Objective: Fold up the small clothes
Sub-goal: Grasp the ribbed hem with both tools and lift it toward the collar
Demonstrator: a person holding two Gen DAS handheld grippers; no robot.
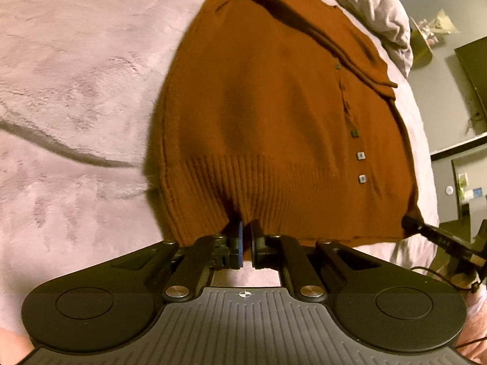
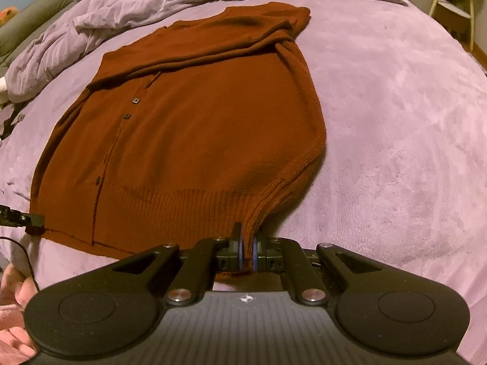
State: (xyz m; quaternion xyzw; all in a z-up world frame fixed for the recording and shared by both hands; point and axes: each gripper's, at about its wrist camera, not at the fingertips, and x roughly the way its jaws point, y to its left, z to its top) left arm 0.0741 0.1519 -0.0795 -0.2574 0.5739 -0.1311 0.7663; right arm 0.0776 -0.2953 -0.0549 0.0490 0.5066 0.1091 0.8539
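Left wrist view shows the rust-brown cardigan [image 1: 274, 115] lying flat on the lilac blanket [image 1: 76, 76] of a bed, its ribbed hem clamped by the left tongs [image 1: 246, 245] and right tongs [image 2: 248, 251], a crumpled duvet [image 2: 121, 9] beyond its collar.

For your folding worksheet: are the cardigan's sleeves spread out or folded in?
Folded in: on the cardigan, a sleeve lies across the chest, none spread out on the blanket.

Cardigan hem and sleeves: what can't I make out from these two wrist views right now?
- Cardigan near hem edge: both views, hidden behind the gripper bodies.
- Right gripper in left wrist view: only its tip shows, cut off by the right edge.
- Sleeves: folded across the chest, cuffs not visible in either view.
- Buttons: too small to tell whether fastened.
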